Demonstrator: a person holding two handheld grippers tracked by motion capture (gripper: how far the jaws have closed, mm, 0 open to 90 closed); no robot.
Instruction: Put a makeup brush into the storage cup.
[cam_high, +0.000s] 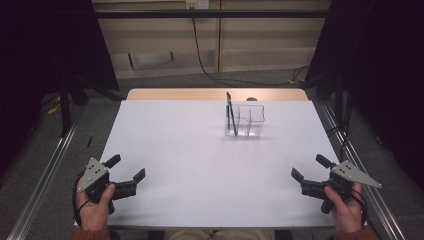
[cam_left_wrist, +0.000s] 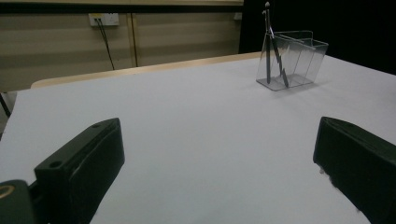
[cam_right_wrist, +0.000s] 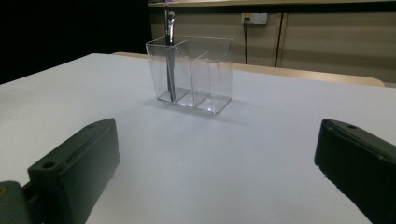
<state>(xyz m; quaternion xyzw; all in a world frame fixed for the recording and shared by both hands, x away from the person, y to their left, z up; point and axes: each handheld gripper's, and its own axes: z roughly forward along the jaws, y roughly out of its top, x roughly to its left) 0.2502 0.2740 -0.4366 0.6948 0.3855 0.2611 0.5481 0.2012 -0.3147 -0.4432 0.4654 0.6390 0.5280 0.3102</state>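
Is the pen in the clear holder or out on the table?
In. The pen stands leaning in the left end compartment of the clear holder, its top sticking out above the rim.

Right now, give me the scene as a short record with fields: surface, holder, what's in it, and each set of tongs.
surface: white table
holder: clear organizer, far right of centre, several compartments
contents: dark pen standing tilted in its left end compartment; the others look empty
left tongs: open, near left edge, holding nothing
right tongs: open, near right edge, holding nothing
contact: neither touches the organizer
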